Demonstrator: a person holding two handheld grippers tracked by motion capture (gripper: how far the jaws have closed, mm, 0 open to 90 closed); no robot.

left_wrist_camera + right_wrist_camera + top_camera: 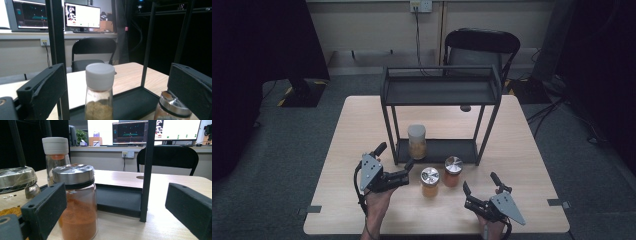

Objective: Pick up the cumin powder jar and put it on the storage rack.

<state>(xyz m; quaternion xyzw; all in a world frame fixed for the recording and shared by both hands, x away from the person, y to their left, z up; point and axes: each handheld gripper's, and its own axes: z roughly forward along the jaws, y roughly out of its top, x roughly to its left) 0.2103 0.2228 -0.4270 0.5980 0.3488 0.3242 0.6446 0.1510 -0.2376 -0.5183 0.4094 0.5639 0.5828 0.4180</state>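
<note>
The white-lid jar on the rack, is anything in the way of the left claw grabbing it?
Nothing visible stands between them. The left gripper is open and the white-lid jar sits straight ahead between its jaws, on the rack's bottom shelf. The rack's front post stands close beside the jar, so there's little room on that side.

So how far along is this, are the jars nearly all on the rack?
One looks done: the white-capped jar stands on the rack's lower shelf. Nothing is in hand: the left claw is open, pointing toward that jar, and the right claw is open near the table's front edge. Likely left: the two metal-lidded jars, the yellow-powder jar and the orange-powder jar, stand on the table in front of the rack.
</note>
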